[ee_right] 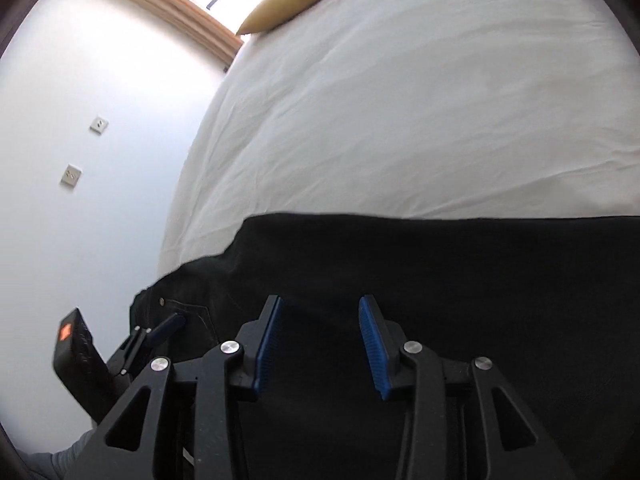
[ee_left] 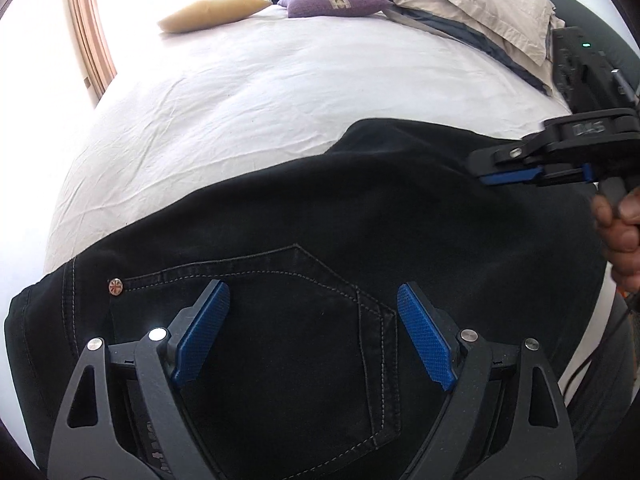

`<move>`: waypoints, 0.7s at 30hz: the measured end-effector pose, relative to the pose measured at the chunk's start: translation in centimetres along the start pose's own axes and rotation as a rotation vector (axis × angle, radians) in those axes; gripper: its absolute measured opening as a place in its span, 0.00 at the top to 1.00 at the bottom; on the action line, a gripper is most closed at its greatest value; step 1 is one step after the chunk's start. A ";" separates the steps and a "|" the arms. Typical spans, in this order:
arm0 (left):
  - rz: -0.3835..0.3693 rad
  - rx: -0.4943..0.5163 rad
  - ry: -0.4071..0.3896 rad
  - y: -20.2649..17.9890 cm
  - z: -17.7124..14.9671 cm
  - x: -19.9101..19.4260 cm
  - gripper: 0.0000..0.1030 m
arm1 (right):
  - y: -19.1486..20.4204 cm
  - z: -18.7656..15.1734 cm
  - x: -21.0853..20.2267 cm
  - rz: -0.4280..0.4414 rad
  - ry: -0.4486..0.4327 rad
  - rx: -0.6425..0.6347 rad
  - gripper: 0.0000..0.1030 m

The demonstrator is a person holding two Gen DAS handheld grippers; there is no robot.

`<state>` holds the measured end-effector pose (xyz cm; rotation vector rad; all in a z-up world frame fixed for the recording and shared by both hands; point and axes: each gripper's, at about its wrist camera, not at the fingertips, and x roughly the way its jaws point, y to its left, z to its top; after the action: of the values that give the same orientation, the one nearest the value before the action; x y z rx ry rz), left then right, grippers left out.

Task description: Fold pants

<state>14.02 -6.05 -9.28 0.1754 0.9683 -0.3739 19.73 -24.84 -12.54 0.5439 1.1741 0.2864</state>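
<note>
White-sheeted bed (ee_left: 248,92) carries black pants (ee_left: 320,216) along its near edge, back pocket (ee_left: 320,320) up. Left gripper (ee_left: 313,334) over pocket, jaws spread, nothing held. Right gripper (ee_right: 322,346) likewise released over the fabric. Yellow pillow (ee_left: 208,12), purple pillow (ee_left: 332,2) at far end.

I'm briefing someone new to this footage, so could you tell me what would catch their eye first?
The black pants dominate, spread across the near edge of the white bed, back pocket and rivet facing up. The left gripper hovers open over that pocket, the right gripper open further along. At the bed's far end lie a yellow pillow and a purple cushion.
</note>
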 end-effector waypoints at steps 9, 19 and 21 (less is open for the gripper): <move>-0.011 -0.026 -0.004 2.6 -2.8 -1.6 0.17 | 3.3 4.6 -1.4 -0.037 -0.109 0.018 0.76; -0.032 -0.036 0.012 3.1 -3.6 -0.5 0.17 | 2.0 6.8 4.4 0.019 -0.083 0.190 1.00; -0.021 -0.034 0.022 3.0 -3.4 -0.5 0.19 | 2.6 7.1 1.5 -0.153 -0.155 0.133 0.95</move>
<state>12.25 -2.14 -10.84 0.1387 0.9980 -0.3755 27.06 -23.73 -10.31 0.5787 1.0825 0.0343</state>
